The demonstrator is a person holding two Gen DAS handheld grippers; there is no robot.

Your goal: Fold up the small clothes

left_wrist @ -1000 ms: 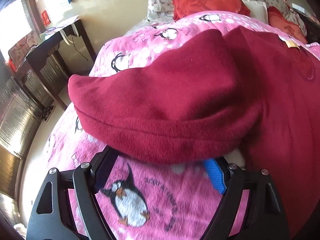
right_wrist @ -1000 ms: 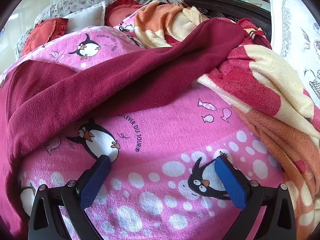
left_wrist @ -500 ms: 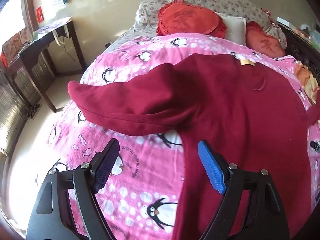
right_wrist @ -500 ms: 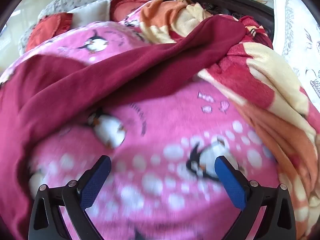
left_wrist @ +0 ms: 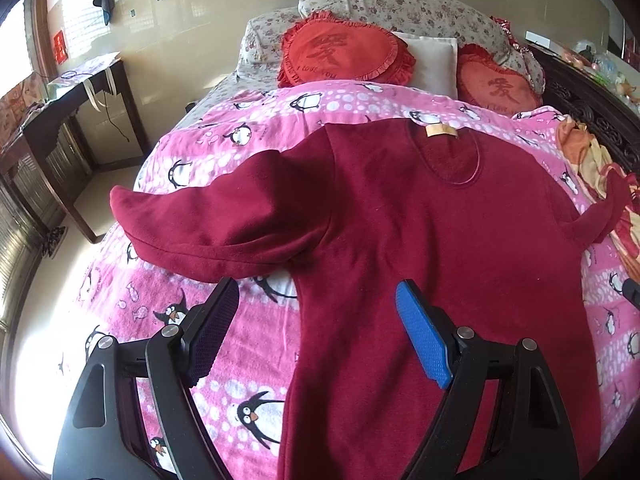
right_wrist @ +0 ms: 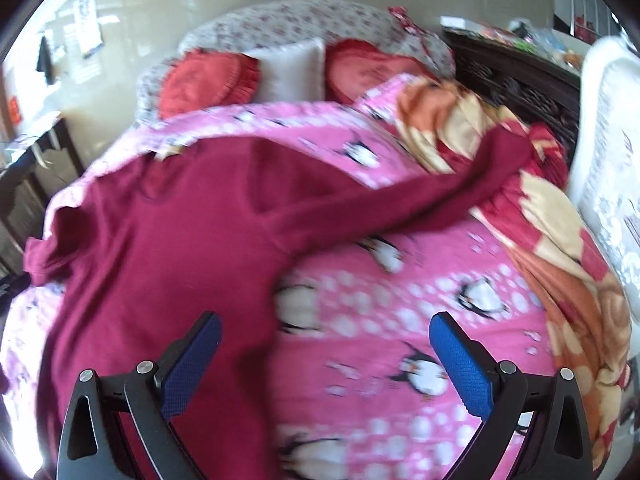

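Note:
A dark red long-sleeved top (left_wrist: pixel 420 240) lies spread front-up on a pink penguin blanket (left_wrist: pixel 224 148), neckline toward the pillows. One sleeve (left_wrist: pixel 208 224) stretches out left. The other sleeve (right_wrist: pixel 420 200) reaches onto a striped blanket at the right. My left gripper (left_wrist: pixel 318 320) is open and empty above the top's left side seam. My right gripper (right_wrist: pixel 324 344) is open and empty above the top's right edge (right_wrist: pixel 192 248).
Red heart cushions (left_wrist: pixel 344 54) and a white pillow (left_wrist: pixel 434 60) sit at the bed head. An orange, red and cream blanket (right_wrist: pixel 540 220) is heaped at the bed's right side. A dark wooden desk (left_wrist: pixel 68 112) stands left of the bed.
Both grippers have pulled back and risen away from the top. The left one was close over the left sleeve; now the whole top is in view. Both stay open.

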